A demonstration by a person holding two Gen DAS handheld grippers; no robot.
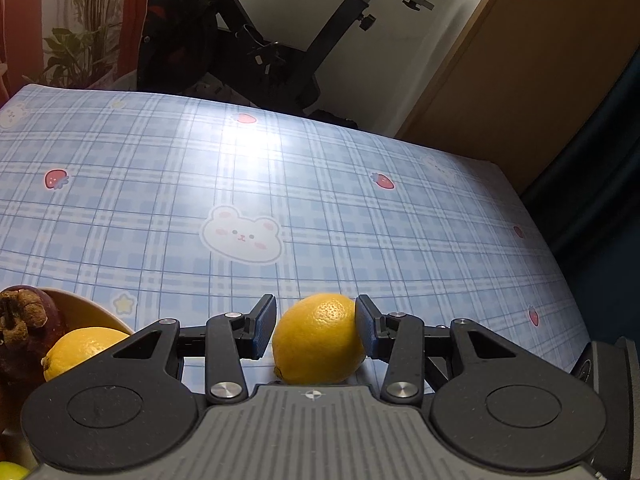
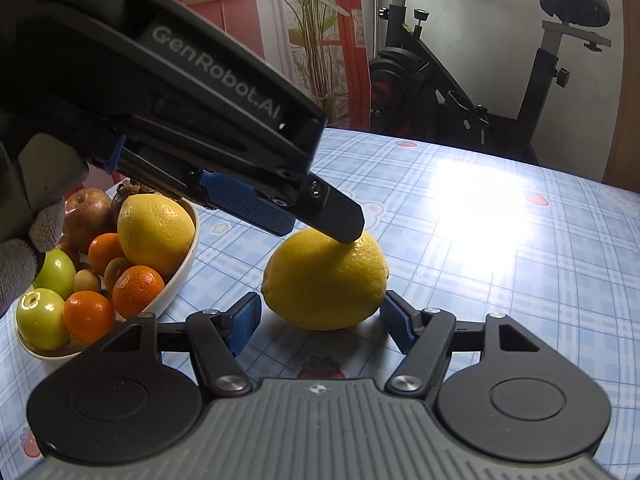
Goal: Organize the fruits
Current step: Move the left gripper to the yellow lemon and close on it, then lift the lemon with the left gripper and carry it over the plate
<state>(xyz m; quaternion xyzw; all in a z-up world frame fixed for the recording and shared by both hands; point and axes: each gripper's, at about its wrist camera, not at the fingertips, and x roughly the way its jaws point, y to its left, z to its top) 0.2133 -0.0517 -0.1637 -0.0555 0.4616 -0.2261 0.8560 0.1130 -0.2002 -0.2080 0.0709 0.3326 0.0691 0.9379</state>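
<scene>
A yellow lemon (image 1: 320, 340) (image 2: 328, 280) rests on the blue checked tablecloth (image 1: 320, 184) just right of a cream bowl (image 2: 188, 256) (image 1: 100, 312). My left gripper (image 1: 316, 308) (image 2: 320, 232) comes down from the upper left in the right wrist view and is shut on the lemon's upper part, one pad on each side. My right gripper (image 2: 323, 300) stands open at table level, its blue pads (image 2: 244, 324) flanking the lemon's near side without pressing it. The bowl holds a second lemon (image 2: 154, 232) (image 1: 80, 348), oranges (image 2: 138, 288), green fruits (image 2: 40, 316), an apple (image 2: 86, 216) and a dark mangosteen (image 1: 24, 320).
A gloved hand (image 2: 24, 256) holds the left gripper at the left edge. Beyond the table's far edge stand an exercise bike (image 2: 480, 80) (image 1: 280, 40) and potted plants (image 2: 316, 20). A wooden cabinet (image 1: 520, 80) is at the right. The cloth stretches bare to the right and far side.
</scene>
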